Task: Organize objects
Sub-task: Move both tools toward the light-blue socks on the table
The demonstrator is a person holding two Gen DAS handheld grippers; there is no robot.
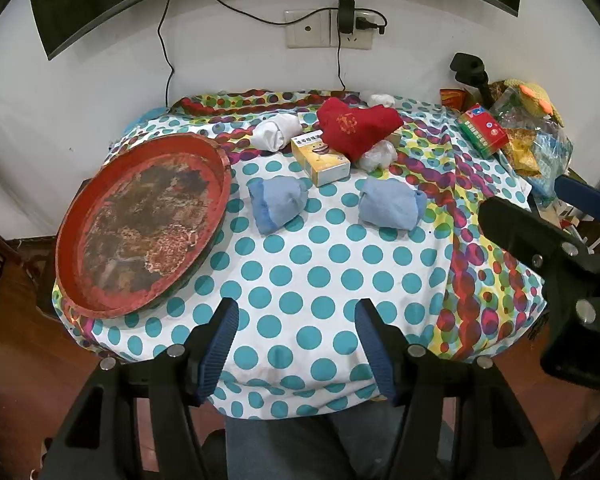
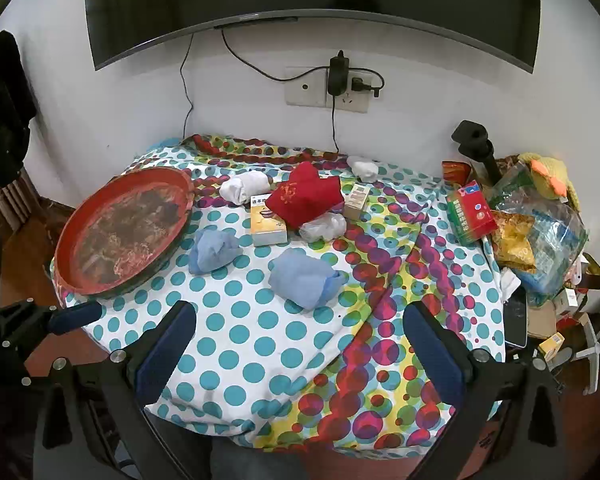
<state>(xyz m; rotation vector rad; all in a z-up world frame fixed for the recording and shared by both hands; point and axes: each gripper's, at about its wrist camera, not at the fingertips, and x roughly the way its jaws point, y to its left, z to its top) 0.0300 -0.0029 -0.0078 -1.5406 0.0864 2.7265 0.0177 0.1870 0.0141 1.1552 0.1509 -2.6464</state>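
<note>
Both claws, left claw and right claw, gape empty, blue sock bundles well beyond.

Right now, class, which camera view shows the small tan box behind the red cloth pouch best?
The right wrist view. There the small tan box stands in full sight beside the red cloth pouch. In the left wrist view the pouch hides nearly all of it; only a tan sliver shows.
</note>
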